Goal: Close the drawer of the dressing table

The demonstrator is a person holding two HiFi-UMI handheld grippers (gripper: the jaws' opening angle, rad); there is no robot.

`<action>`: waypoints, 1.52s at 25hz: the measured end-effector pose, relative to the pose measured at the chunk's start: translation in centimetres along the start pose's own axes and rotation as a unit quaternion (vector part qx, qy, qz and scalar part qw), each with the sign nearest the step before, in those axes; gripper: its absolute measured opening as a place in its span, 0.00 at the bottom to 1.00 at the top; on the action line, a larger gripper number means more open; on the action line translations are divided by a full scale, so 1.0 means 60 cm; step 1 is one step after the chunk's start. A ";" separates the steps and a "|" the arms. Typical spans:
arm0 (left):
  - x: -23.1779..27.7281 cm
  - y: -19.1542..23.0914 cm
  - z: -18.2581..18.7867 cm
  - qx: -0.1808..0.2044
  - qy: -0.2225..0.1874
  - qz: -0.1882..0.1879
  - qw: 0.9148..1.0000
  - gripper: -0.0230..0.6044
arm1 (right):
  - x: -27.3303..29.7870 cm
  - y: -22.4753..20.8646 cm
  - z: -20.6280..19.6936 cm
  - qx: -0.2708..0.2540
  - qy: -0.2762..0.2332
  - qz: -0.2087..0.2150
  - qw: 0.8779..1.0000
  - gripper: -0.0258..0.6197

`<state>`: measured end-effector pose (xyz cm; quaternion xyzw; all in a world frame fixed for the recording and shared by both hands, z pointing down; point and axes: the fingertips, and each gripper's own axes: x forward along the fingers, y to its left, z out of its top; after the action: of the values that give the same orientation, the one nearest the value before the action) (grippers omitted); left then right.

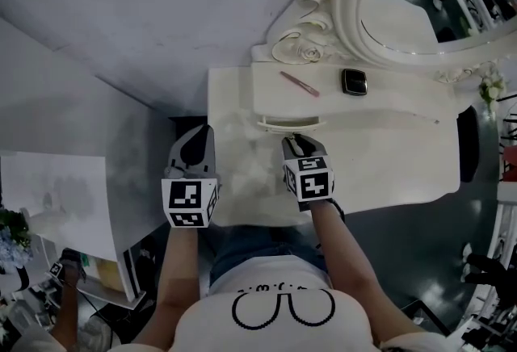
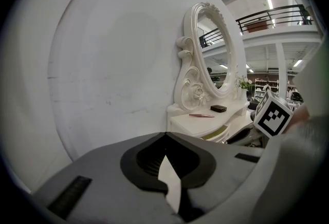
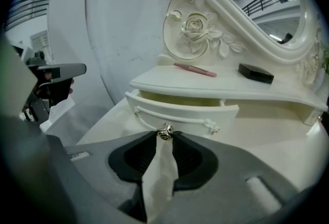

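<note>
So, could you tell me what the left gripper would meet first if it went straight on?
The left gripper would probably meet the white wall, just left of the dressing table; nothing shows before it, though depth is hard to judge.

The tabletop [image 3: 226, 87] seemingly hides most inside the drawer [image 3: 180, 112].

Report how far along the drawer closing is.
Done: the right tool is closed on the drawer knob. In hand: the drawer is open, its front standing out from the dressing table and its pale inside showing. Left: push it in flush, then release the knob. The left tool is shut on nothing, off to the side.
</note>
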<state>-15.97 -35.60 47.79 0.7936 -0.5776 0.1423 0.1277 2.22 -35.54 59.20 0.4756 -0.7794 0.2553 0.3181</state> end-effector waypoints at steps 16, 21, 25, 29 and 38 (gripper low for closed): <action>-0.004 0.007 0.024 -0.006 -0.016 0.020 1.000 0.03 | 0.040 -0.020 0.039 0.007 0.001 0.004 1.000 0.19; -0.009 0.009 0.027 -0.012 -0.019 0.028 0.999 0.03 | 0.049 -0.025 0.048 0.005 0.002 0.009 1.000 0.19; -0.012 0.010 0.030 -0.013 -0.020 0.032 0.999 0.03 | 0.050 -0.024 0.049 0.004 0.002 0.009 1.000 0.19; -0.013 0.005 0.032 -0.013 -0.022 0.032 0.999 0.03 | 0.048 -0.024 0.051 0.009 -0.006 0.013 1.000 0.20; -0.012 -0.021 0.042 -0.012 -0.031 0.021 0.999 0.03 | -0.005 -0.031 0.065 0.028 -0.038 0.023 0.999 0.30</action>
<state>-14.77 -35.49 45.13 0.7836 -0.5996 0.1138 0.1163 3.04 -38.88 56.52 0.4761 -0.7941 0.2661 0.2683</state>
